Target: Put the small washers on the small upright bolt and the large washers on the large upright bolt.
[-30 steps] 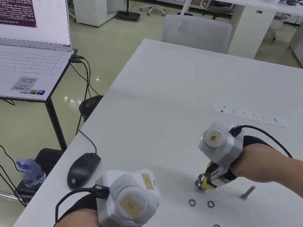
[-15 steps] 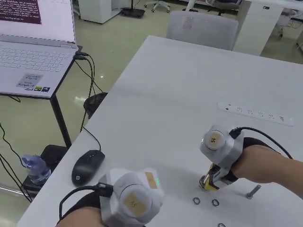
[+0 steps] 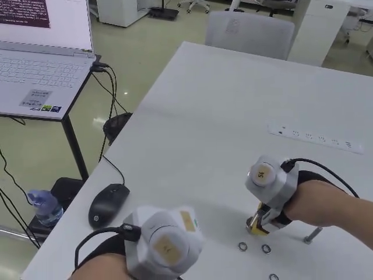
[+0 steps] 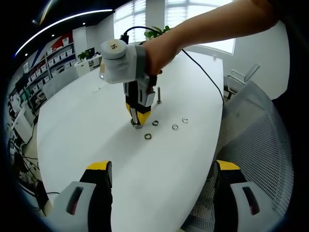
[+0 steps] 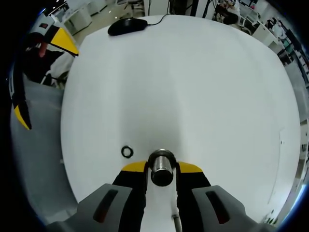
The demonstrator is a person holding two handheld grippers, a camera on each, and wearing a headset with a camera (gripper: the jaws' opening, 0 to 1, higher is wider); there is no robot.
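The white tabletop carries all my work, with a grey chair pushed up to its far edge and an open laptop on a separate stand off its left edge. My left gripper hangs above the near left corner of the tabletop with its yellow-tipped jaws spread wide and nothing between them. My right gripper points down at the tabletop close to the near edge, clenched on a bolt. In the right gripper view the bolt's round end sits squeezed between the two jaws, and in the left gripper view it stands on the tabletop under the tips. A white power strip lies well back from my hands, toward the far right of the tabletop. A black mouse rests just inside the left edge, its cable running off over that edge. A second bolt stands upright on the tabletop just beyond my right gripper, apart from it; I cannot tell which bolt is the large one. Four small washers lie flat and scattered on the bare tabletop near the near edge, just beside the held bolt, and none is on either bolt.
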